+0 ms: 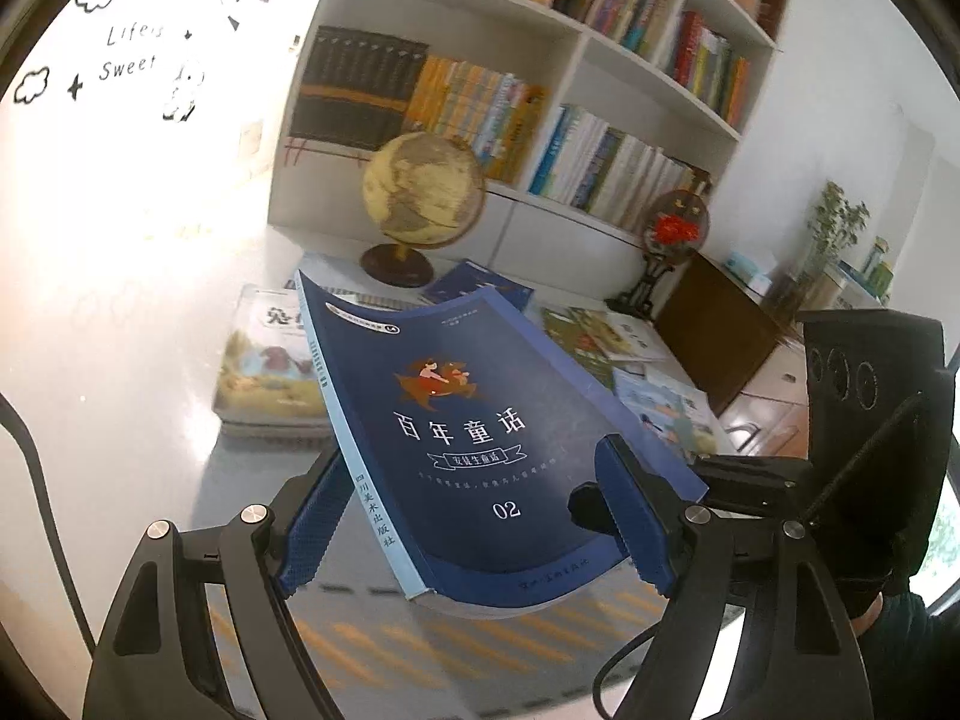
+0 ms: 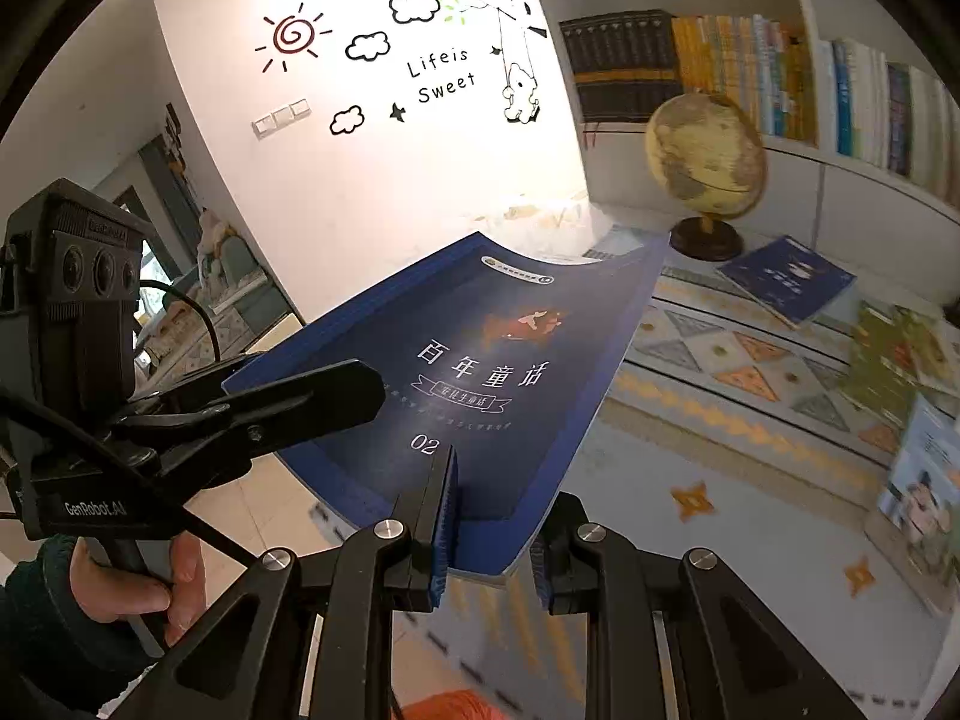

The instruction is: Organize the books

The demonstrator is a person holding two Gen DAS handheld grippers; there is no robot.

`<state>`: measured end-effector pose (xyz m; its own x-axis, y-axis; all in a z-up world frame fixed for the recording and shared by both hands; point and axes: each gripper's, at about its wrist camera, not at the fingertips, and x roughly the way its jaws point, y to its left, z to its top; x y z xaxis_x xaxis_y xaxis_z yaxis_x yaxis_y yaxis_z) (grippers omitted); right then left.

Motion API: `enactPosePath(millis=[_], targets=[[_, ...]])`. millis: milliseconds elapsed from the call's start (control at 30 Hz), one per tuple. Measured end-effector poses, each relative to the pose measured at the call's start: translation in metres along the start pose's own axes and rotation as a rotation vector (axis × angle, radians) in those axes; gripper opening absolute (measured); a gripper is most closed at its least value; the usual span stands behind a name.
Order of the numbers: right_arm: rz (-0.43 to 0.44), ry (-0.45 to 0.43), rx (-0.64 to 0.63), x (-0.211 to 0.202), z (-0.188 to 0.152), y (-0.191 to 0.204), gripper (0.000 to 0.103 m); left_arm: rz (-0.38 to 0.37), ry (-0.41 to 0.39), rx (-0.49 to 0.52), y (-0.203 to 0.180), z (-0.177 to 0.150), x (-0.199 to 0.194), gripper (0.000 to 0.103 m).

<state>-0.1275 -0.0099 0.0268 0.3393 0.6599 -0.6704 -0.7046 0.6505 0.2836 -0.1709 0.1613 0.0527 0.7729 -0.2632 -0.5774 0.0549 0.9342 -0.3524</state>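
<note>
**Carrying one blue book, both grippers on it**

Holding the blue book in the air above the patterned rug, long axis running away from both claws toward the bookshelf at the far side. Left gripper spans its width, jaws wide, pads on the spine and fore-edge. Right gripper pinches the near edge, jaws narrow. Count: one book held, one matching blue book on the rug, at least three picture books lying around, one globe.

We hold the blue book aloft with both grippers: our left gripper spans its width, pads on opposite edges, while our right gripper pinches its near edge.
</note>
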Motion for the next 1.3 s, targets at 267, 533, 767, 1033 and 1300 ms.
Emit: enactPosePath(millis=[267,533,767,1033,1300], targets=[[-0.017,0.04,0.033,0.099,0.063,-0.019,0.02,-0.045,0.068,-0.096,0.099,0.043,0.067,0.078],[-0.03,0.112,0.156,0.188,0.086,-0.056,0.021,-0.075,0.199,-0.153,0.17,0.049,0.149,0.08],[-0.032,0.113,0.272,0.223,0.101,-0.087,0.021,-0.122,0.234,-0.238,0.203,0.051,0.181,0.08],[-0.07,0.131,0.282,0.239,0.109,-0.087,0.022,-0.123,0.246,-0.264,0.218,0.06,0.195,0.08],[-0.072,0.156,0.296,0.24,0.111,-0.085,0.025,-0.079,0.259,-0.271,0.215,0.06,0.189,0.08]])
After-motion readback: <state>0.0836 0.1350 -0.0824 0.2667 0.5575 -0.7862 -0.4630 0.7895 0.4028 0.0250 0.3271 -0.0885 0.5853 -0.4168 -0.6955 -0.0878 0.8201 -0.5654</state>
